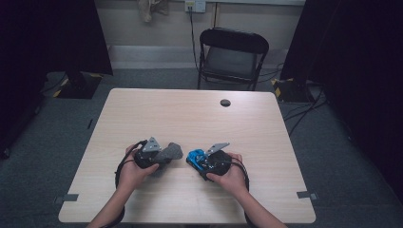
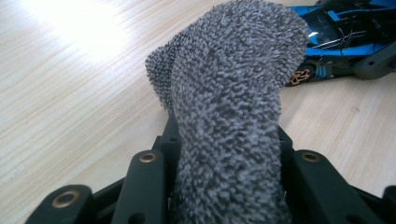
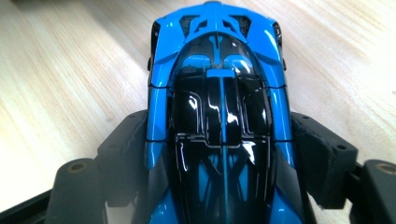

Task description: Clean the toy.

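Observation:
A grey fuzzy cloth [image 2: 229,93] stands up between the black jaws of my left gripper [image 2: 224,154], which is shut on it. In the high view the cloth [image 1: 172,152] pokes out to the right of the left gripper [image 1: 161,156], low over the table's front middle. A blue and black toy car [image 3: 217,116] lies lengthwise between the jaws of my right gripper [image 3: 217,149], with both pads against its sides. In the high view the car [image 1: 194,156] sits in the right gripper [image 1: 199,161], a little apart from the cloth. The car [image 2: 341,32] rests on the table just beyond the cloth.
The light wooden table [image 1: 190,114] has a round cable hole [image 1: 225,102] near its far edge. A black folding chair [image 1: 233,54] stands behind the table. Dark curtains hang at both sides, with cables on the floor at the right.

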{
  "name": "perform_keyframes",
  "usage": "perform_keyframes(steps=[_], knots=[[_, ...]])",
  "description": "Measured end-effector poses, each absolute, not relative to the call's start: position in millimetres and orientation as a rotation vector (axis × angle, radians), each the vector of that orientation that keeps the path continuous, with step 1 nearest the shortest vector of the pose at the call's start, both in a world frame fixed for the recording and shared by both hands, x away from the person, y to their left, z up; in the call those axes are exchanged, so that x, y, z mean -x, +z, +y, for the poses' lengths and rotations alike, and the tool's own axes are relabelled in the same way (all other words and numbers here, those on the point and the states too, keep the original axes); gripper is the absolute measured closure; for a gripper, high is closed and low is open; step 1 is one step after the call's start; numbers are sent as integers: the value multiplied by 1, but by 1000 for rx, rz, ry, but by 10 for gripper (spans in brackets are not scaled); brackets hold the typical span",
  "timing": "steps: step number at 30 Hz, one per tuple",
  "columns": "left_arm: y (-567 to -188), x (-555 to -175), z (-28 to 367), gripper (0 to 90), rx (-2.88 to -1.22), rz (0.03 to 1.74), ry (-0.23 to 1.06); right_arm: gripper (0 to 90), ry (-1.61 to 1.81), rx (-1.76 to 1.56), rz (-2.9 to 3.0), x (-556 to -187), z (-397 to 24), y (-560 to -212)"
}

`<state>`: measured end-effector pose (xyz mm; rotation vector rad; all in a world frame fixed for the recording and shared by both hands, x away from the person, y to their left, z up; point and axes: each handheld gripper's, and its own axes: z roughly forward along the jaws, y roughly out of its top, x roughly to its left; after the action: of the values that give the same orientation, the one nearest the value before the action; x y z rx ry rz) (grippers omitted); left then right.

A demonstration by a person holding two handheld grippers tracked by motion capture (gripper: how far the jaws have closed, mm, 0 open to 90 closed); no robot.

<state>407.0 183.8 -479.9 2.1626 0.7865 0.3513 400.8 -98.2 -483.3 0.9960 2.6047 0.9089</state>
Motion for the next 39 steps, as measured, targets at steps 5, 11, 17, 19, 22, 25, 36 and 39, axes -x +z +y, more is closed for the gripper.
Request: perform_keyframes(steps=[5, 11, 17, 19, 22, 25, 36, 39], knots=[[-475, -407, 184, 622, -2134, 793, 349, 279, 956, -979, 2577, -399, -102, -472], [-470, -406, 180, 622, -2136, 773, 353, 279, 986, -1007, 2569, -402, -110, -474], [-469, -409, 178, 622, -2115, 797, 334, 279, 1011, -992, 2560, -400, -111, -465], [-467, -411, 176, 622, -2103, 821, 336, 279, 1029, -980, 2561, -400, -111, -461], [-464, -416, 175, 622, -2083, 857, 341, 279, 1031, -959, 2560, -399, -110, -457], [-460, -425, 173, 624, -2078, 888, 352, 279, 1057, -936, 2555, -396, -109, -452], [-461, -450, 161, 643, -2163, 907, 302, 279, 1146, -863, 2534, -389, -100, -435], [-463, -446, 155, 652, -2197, 861, 286, 279, 1171, -882, 2523, -392, -100, -434]])
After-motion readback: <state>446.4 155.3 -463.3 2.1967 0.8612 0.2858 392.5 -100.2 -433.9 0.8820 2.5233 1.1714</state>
